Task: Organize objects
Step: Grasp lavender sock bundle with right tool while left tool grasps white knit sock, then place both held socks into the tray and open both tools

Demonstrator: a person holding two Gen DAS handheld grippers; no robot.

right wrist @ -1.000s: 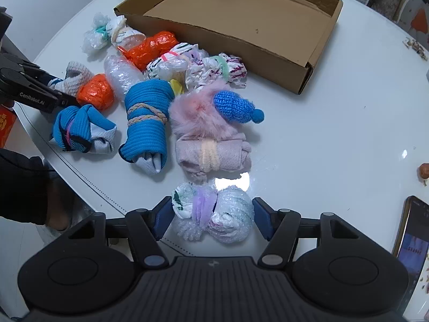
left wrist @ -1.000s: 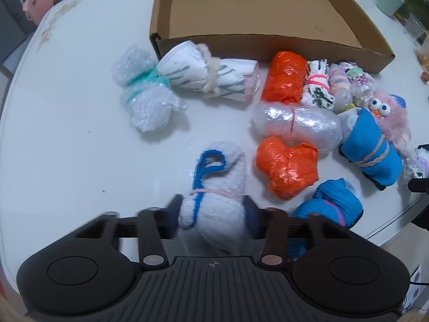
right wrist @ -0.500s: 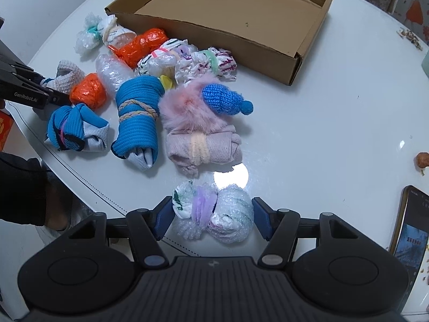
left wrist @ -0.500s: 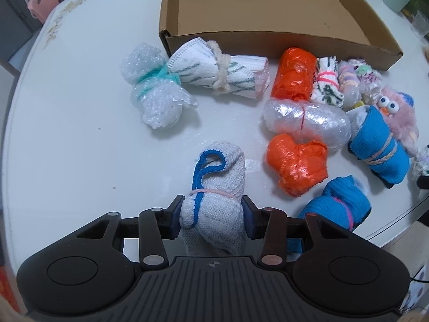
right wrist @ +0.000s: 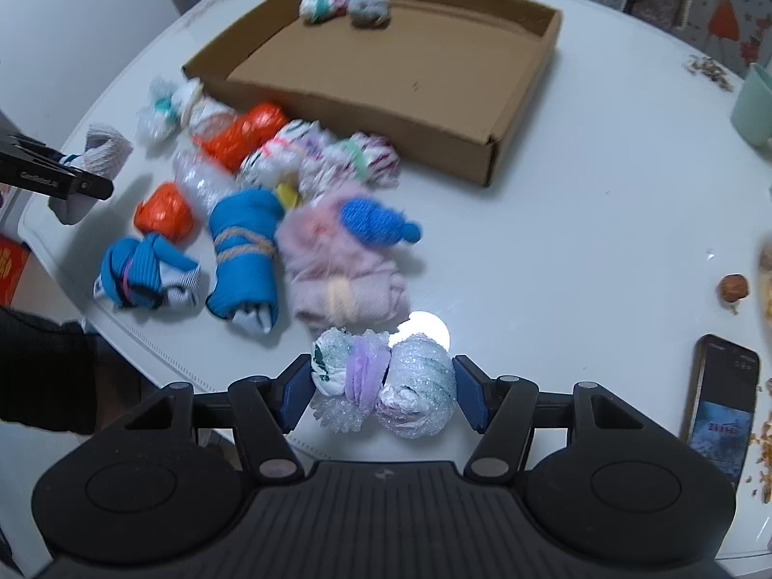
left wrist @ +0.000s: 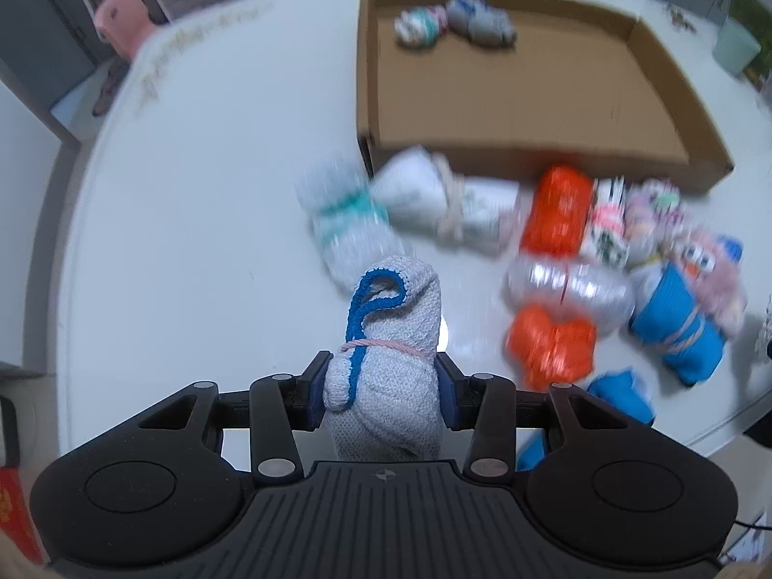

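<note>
Two bundles held, one per gripper.

Item 1: white knitted sock roll with blue trim and a pink band [left wrist: 386, 366], lower centre of the left wrist view. It sits between the fingers of the left gripper [left wrist: 381, 388], both blue pads pressed on its sides, the roll standing up past the fingertips above the white worktop [left wrist: 193, 222].

Item 2: bubble-wrap bundle tied with a lilac band [right wrist: 386, 381], lower centre of the right wrist view. It lies crosswise between the fingers of the right gripper [right wrist: 383, 393], each pad touching one end.

Item 3: shallow brown cardboard box [right wrist: 487, 154], upper centre of both views, holding two small rolls in its far corner.

Item 4: loose pile on the worktop just in front of the box: orange plastic-wrapped rolls [left wrist: 557, 214], a blue sock roll bound with tan cord [right wrist: 243, 251], a pink fluffy bundle [right wrist: 337, 260], clear bubble-wrap rolls.

Item 5: dark phone [right wrist: 721, 400], right edge of the right wrist view.
</note>
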